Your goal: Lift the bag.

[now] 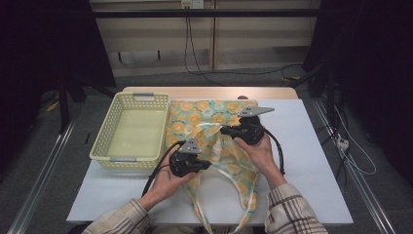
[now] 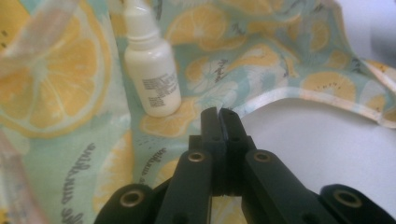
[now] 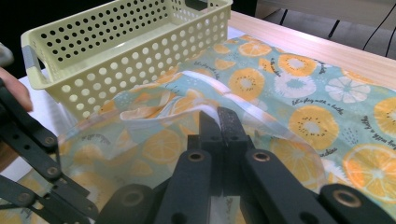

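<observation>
- Basket, pale yellow, perforated plastic, sits at the left part of the surface, toward the far edge. Its floor is bare; grey handle inserts at both short ends.
- In the right gripper view the basket shows its holed side wall, touching or just beside the cloth's edge; cannot tell which.
- Cloth bag, mint ground printed with orange and lemon slices plus small script, lies spread across the middle of the surface, from the far edge toward the near edge. Pale strap handles loop off it toward the near edge.
- The bag's mouth is lifted into a raised fold in the right gripper view, cream binding along the rim.
- Small white bottle, printed label, lies on the cloth in the left gripper view, cap end pointing away from the camera. It rests just beyond the fingers, apart from them.
- Left gripper: fingers clenched together, tips over the bag's bound edge where the cloth meets the bare white surface; whether any cloth is pinched, cannot tell.
- Right gripper: fingers clenched, pressed into the raised fabric at the bag's rim; they appear to be grasping that edge.
- 2 hands, plaid sleeves, enter from the near edge.
</observation>
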